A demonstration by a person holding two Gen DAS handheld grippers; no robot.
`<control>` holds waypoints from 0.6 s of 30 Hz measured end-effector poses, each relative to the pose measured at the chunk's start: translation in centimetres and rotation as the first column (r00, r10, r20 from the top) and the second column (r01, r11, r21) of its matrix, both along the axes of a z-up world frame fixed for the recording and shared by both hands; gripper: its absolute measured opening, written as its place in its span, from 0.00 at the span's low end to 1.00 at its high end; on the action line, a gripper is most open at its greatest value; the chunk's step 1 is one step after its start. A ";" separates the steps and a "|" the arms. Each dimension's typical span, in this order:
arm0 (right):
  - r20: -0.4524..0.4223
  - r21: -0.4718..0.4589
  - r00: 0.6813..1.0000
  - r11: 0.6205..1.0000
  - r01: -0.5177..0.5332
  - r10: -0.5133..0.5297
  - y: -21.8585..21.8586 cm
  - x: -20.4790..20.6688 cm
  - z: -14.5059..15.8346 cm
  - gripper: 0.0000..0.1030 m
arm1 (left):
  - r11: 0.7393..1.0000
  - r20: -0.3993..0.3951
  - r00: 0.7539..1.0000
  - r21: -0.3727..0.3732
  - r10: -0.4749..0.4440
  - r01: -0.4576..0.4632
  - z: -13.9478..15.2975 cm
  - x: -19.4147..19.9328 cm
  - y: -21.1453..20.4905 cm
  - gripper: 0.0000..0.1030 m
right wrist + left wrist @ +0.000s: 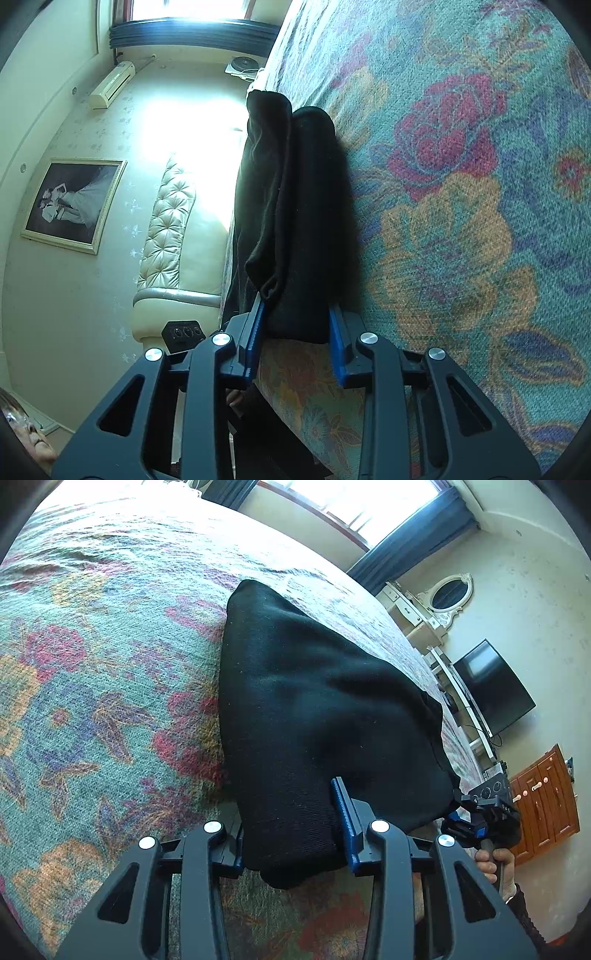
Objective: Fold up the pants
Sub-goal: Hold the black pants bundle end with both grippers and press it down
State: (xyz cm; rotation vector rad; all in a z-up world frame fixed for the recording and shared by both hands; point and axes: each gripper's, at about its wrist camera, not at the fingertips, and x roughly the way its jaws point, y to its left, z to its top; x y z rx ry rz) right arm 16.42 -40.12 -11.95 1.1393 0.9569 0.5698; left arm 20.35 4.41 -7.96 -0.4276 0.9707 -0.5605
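Note:
The black pants (314, 701) lie folded in a thick pad on the floral bedspread (92, 701). My left gripper (295, 834) is shut on the pad's near end. Its blue right pad (345, 823) presses the cloth and the left pad is hidden under it. My right gripper (476, 819), held by a hand (495, 864), grips the corner at the right. In the right wrist view my right gripper (297, 332) has both blue pads tight on the pants (306, 206), with a loose layer edge (269, 288) by the left pad.
The bedspread (461, 221) stretches wide beside the pants. Past the bed's edge stand a white dressing table with an oval mirror (448, 592), a dark screen (491, 686) and a wooden cabinet (543, 801). A padded headboard (170, 221) and a framed picture (74, 203) are on the other side.

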 end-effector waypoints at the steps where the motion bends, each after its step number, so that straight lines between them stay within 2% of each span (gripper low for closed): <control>1: -0.001 0.003 1.000 1.000 0.002 -0.002 0.0 -0.1 0.0 0.28 | 1.000 0.000 1.000 0.001 0.000 0.000 0.1 0.0 0.0 0.36; 8: 0.003 0.021 1.000 1.000 0.010 -0.010 -0.5 -0.8 0.4 0.26 | 1.000 -0.009 1.000 0.014 0.003 -0.003 0.5 -0.3 -0.1 0.32; 18: -0.015 0.025 1.000 1.000 -0.001 0.002 -1.2 -2.1 0.6 0.25 | 1.000 -0.049 0.999 -0.023 -0.010 0.009 0.7 -1.1 0.8 0.31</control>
